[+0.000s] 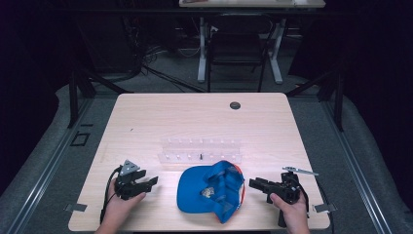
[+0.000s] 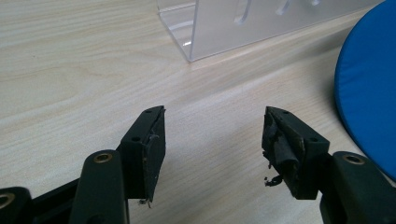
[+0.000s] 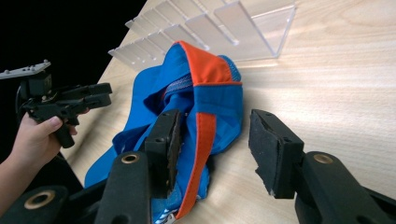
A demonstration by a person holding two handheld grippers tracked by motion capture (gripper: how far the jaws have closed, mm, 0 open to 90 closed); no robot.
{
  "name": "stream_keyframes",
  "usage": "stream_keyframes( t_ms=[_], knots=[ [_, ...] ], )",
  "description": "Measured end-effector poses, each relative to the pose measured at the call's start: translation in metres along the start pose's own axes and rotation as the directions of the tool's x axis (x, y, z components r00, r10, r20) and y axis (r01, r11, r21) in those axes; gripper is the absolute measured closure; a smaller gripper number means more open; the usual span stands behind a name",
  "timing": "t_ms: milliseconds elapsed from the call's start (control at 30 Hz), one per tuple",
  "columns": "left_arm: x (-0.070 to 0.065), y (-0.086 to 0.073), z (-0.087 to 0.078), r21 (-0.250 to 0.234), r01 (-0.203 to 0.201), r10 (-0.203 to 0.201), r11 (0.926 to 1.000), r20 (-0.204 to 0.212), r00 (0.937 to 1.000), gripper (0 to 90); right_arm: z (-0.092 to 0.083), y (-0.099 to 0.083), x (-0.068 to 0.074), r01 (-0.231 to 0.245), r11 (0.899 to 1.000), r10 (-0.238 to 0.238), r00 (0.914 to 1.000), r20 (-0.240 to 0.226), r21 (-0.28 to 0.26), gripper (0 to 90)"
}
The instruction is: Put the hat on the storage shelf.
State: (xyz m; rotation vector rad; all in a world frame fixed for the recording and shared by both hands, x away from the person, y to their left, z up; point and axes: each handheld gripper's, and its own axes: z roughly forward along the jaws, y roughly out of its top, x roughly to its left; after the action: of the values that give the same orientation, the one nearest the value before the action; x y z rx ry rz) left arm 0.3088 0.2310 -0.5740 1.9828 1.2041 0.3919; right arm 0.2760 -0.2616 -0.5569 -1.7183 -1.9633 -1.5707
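Left gripper (image 1: 152, 181): jaws apart, empty, left of cap. Right gripper (image 1: 252, 184): jaws apart, empty, beside cap. Blue fabric cap with orange trim (image 1: 212, 189): upside down on light wooden table (image 1: 160, 117), before clear acrylic rack (image 1: 200, 149).

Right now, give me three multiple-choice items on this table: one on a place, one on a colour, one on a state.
1. Where does the cap lie?
A. between the two grippers
B. inside the clear rack
C. on the floor

2. What colour is the cap's trim?
A. green
B. orange
C. white

3. How does the left gripper stand?
A. shut on the cap
B. shut on the rack
C. open, holding nothing

Answers: 1 A, the high view shows it between the left gripper and the right gripper, before the clear rack; 2 B, orange bands cross the blue cloth; 3 C, bare table shows between its fingers.
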Motion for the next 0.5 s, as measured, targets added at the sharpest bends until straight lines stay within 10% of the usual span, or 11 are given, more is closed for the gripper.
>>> stream_keyframes(
  t_ms=[500],
  knots=[
    [0.0008,-0.0009,-0.0011,-0.005,0.005,-0.005,1.0000,-0.002,1.0000,40.1,0.0014,0.0008,0.0026,-0.031,0.999,0.031,0.9995,-0.005,0.018,51.5]
  ],
)
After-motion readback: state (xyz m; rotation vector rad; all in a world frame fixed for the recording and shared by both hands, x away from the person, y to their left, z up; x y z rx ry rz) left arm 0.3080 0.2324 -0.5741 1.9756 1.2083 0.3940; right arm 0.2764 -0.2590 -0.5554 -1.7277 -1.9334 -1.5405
